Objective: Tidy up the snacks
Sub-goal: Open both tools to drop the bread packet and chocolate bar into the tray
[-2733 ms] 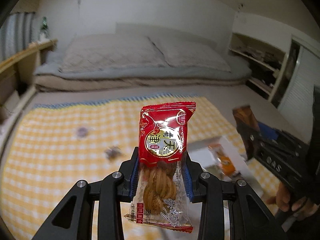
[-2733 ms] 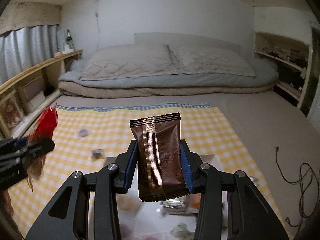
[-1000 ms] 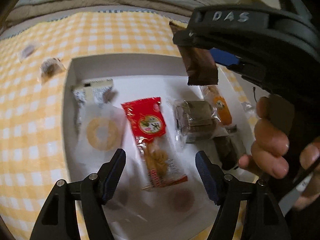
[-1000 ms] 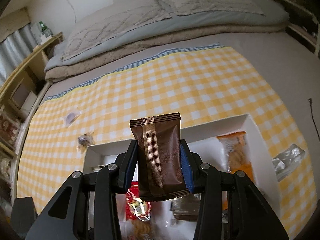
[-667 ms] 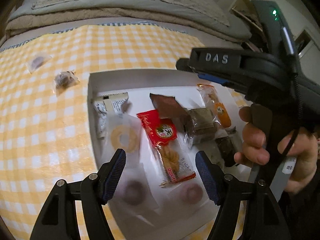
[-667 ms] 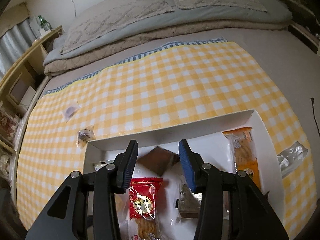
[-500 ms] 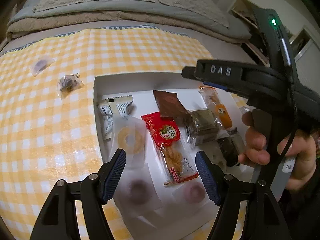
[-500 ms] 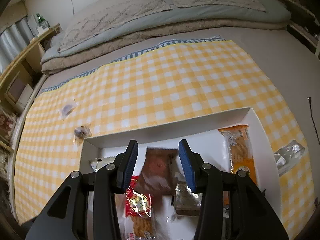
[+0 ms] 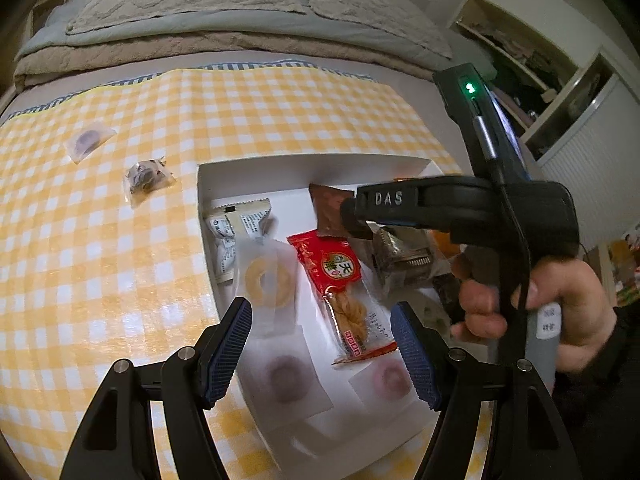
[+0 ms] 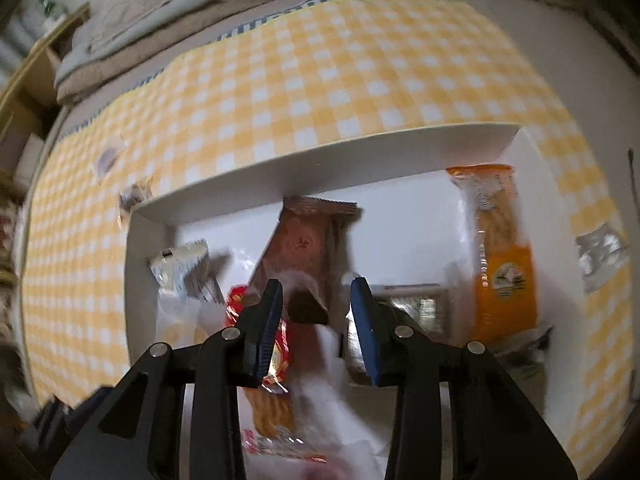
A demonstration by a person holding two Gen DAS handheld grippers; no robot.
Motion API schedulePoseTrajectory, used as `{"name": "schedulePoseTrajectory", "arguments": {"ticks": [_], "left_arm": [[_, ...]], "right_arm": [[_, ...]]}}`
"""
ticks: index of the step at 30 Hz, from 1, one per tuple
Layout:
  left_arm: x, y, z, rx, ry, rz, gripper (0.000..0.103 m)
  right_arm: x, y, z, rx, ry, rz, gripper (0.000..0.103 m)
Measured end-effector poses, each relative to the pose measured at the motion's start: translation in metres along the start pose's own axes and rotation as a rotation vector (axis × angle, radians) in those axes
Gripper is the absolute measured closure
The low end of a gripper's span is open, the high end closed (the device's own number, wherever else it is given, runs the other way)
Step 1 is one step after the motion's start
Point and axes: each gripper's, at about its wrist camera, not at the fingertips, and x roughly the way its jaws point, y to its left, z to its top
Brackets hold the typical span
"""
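Both snacks are down: the red twist-pastry packet (image 9: 344,292) the left gripper (image 9: 324,354) carried a moment ago lies flat in the white tray (image 9: 248,168), and the brown packet (image 10: 308,248) the right gripper (image 10: 316,320) held is lying in there too, against the tray's far wall. The left jaws stand wide apart over the tray, gripping nothing. The right jaws have just been closing; they are narrow now and hold nothing, with the brown packet's near end lying below the gap. So that's two more items stowed. Inside the tray: a pale ring biscuit (image 9: 266,280) left of the red packet, a white wrapper (image 9: 236,236) in the far left corner, an orange packet (image 10: 500,252) along the right wall. Two small wrapped sweets (image 9: 146,178) lie on the checked cloth (image 9: 100,260) left of the tray, waiting their turn.
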Motion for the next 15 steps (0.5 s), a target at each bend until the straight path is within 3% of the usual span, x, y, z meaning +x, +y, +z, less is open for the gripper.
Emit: {"name": "schedulePoseTrajectory", "arguments": {"ticks": [5,11,15], "left_arm": [[-0.004,0.009,0.001,-0.015,-0.004,-0.001,0.033],[-0.007,0.017,0.001,-0.031,-0.011,0.004,0.033],[-0.01,0.018,0.0,-0.033,-0.015,0.007,0.033]], "right_arm": [[0.016,0.006,0.003,0.04,0.056,0.068,0.069],[0.003,0.039,0.004,-0.065,-0.005,0.151,0.073],[-0.006,0.05,0.002,-0.105,-0.034,0.143,0.073]]}}
